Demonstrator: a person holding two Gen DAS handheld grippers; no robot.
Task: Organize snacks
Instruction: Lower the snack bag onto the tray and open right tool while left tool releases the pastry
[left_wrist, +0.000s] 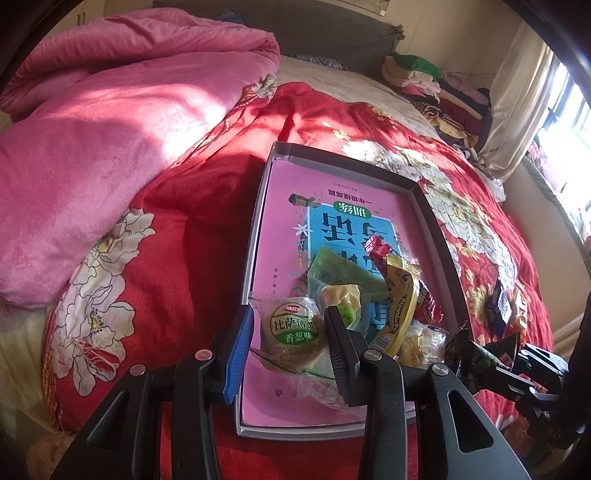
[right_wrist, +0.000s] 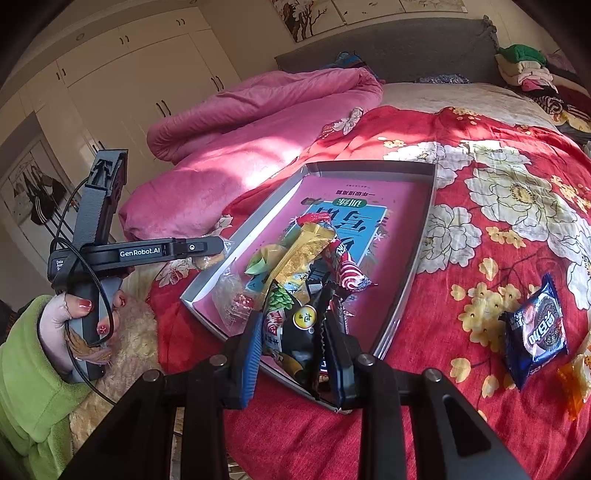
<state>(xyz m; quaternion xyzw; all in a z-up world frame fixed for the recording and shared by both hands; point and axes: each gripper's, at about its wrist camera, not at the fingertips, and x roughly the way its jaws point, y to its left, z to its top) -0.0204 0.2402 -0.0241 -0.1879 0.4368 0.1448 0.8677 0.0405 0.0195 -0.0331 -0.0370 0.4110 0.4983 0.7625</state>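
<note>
A shallow grey box (left_wrist: 432, 206) (right_wrist: 424, 236) with a pink book as its floor lies on the red floral quilt. Several snack packets are piled at its near end. My left gripper (left_wrist: 288, 332) is shut on a clear packet holding a round cracker with a green label (left_wrist: 291, 328), over the box's near left corner. My right gripper (right_wrist: 291, 332) is shut on a black and green snack bag (right_wrist: 299, 332) just above the box's near edge; it also shows in the left wrist view (left_wrist: 476, 358). A dark blue packet (right_wrist: 539, 328) lies on the quilt right of the box.
A pink blanket (left_wrist: 110, 129) is bunched left of the box. Folded clothes (left_wrist: 436, 85) are stacked at the far right by the headboard. An orange packet (right_wrist: 576, 376) lies at the right edge. A window is on the right and wardrobes are on the left.
</note>
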